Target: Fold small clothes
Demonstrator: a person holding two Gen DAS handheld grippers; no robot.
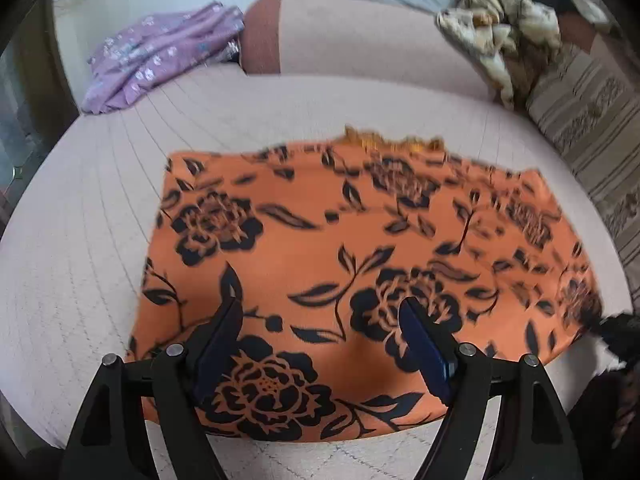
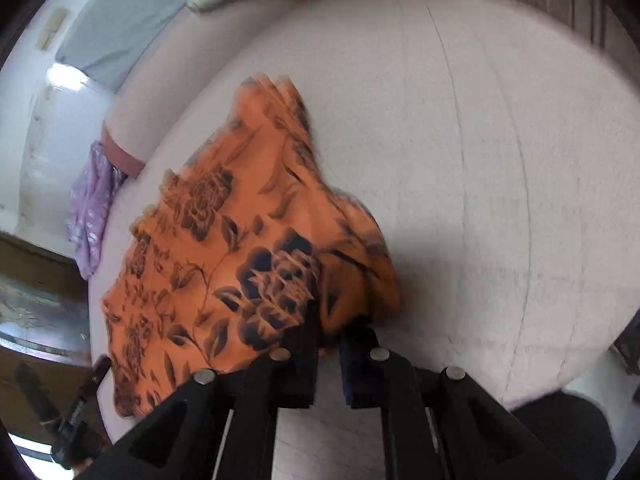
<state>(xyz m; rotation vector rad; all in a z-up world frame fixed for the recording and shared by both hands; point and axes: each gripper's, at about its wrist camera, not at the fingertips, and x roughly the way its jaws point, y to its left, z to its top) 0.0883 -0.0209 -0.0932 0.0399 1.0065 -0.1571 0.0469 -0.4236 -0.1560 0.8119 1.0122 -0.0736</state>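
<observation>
An orange garment with black flower print (image 1: 340, 264) lies spread on a pale pink quilted bed (image 1: 80, 240). My left gripper (image 1: 320, 304) is open and hovers over the garment's near edge, holding nothing. In the right wrist view the same garment (image 2: 224, 248) is lifted at one corner. My right gripper (image 2: 330, 320) is shut on that bunched corner, with cloth between the fingers. The right gripper shows as a dark blur at the garment's right edge in the left wrist view (image 1: 616, 332).
A purple floral garment (image 1: 160, 52) lies crumpled at the bed's far left. A beige patterned cloth pile (image 1: 500, 32) and a striped cushion (image 1: 588, 120) sit at the far right. A pink bolster (image 1: 360, 36) runs along the back. The bed's edge is near me.
</observation>
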